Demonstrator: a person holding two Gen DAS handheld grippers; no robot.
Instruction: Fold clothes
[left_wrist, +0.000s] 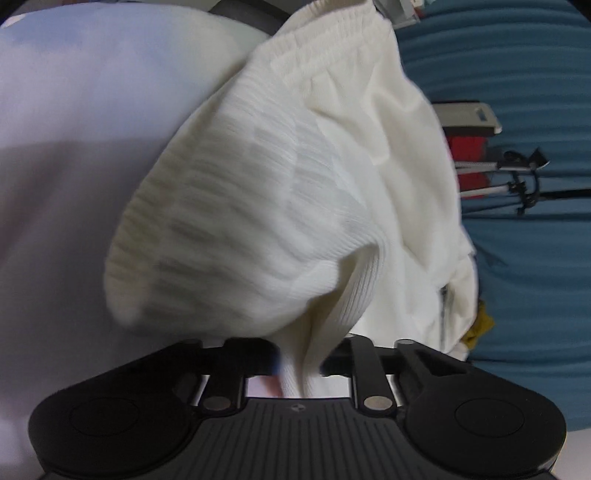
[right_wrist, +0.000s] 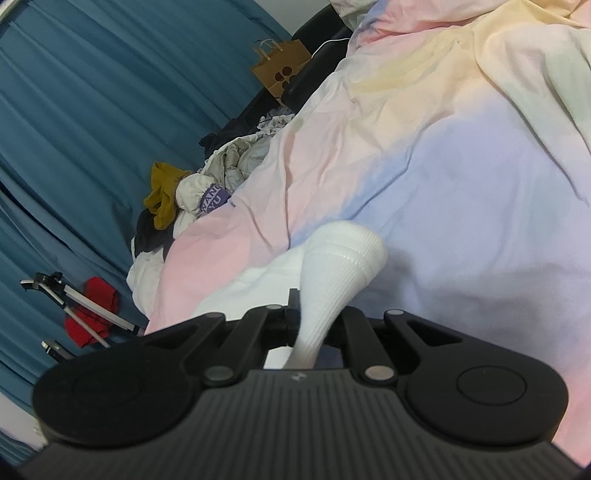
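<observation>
A cream ribbed knit garment (left_wrist: 280, 192) fills the middle of the left wrist view, bunched and lifted off the pastel bedsheet (left_wrist: 74, 147). My left gripper (left_wrist: 299, 363) is shut on a fold of it, and the cloth runs down between the jaws. In the right wrist view a white ribbed edge of the garment (right_wrist: 343, 266) rises from my right gripper (right_wrist: 308, 332), which is shut on it. More white cloth (right_wrist: 258, 288) lies flat on the sheet just beyond the right gripper.
The bed wears a pastel pink, yellow and lilac sheet (right_wrist: 443, 147). A pile of other clothes (right_wrist: 192, 199) lies at its far edge. Behind are a blue curtain (right_wrist: 92, 110), a brown paper bag (right_wrist: 280, 70), a tripod (right_wrist: 81, 306) and red cloth (right_wrist: 96, 314).
</observation>
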